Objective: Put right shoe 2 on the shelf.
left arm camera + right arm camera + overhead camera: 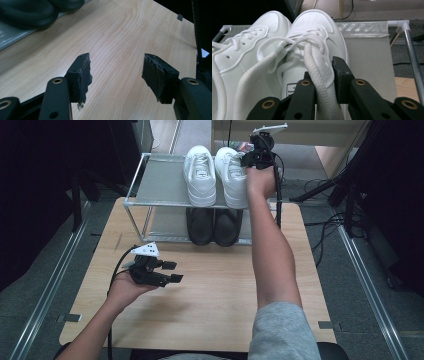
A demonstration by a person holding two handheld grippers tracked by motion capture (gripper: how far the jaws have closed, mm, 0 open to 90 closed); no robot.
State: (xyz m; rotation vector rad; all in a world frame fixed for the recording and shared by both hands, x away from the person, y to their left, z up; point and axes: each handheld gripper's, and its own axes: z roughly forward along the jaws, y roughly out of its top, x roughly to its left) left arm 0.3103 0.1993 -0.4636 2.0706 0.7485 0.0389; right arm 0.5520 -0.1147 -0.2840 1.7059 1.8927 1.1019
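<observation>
Two white sneakers stand side by side on the top shelf of a metal shoe rack (150,185). My right gripper (252,160) is at the rear of the right sneaker (231,175). In the right gripper view its jaws (323,72) are closed on that sneaker's (312,27) padded collar, one inside the opening and one outside. The left sneaker (249,50) stands close beside it. My left gripper (175,271) hovers low over the wooden table (215,285) in front of the rack. In its own view the left gripper (116,72) is open with bare wood between the pads.
A pair of black shoes (214,226) sits on the rack's lower shelf, toes toward me. The top shelf's left half is bare grey fabric. Cables lie on the floor at the right, beyond the table edge.
</observation>
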